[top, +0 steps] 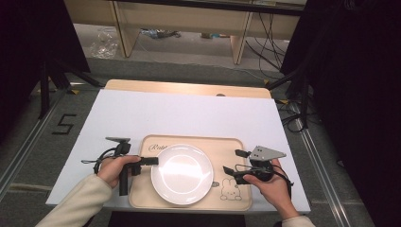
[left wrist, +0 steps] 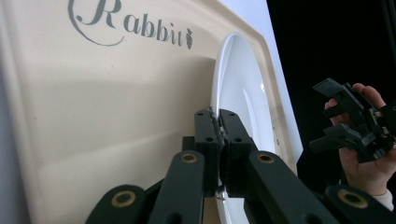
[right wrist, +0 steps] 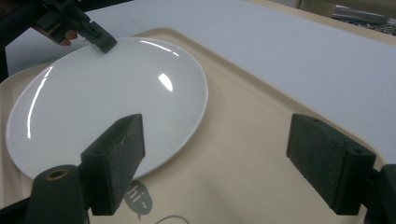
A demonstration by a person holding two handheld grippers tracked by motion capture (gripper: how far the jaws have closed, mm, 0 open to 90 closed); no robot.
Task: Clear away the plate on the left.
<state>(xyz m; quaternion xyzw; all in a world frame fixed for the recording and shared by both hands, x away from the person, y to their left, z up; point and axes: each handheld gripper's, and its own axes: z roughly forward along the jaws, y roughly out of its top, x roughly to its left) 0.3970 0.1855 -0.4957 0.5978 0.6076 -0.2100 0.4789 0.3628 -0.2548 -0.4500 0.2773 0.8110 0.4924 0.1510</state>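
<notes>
Pinching the white plate's point(top: 182, 173) edge with our left gripper point(top: 153, 161), we hold our right gripper point(top: 232, 161) wide open over the tray point(top: 239, 196).

The plate point(top: 182, 173) lies on the tray point(top: 236, 146), which sits on the table's point(top: 189, 113) near edge.

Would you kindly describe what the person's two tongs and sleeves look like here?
Both tongs are black, with blocky jaws on linked bars that carry brass-coloured pivots. The right tongs have a grey three-cornered plate on top; the left tongs trail a black cable. The person wears cream sleeves.
</notes>
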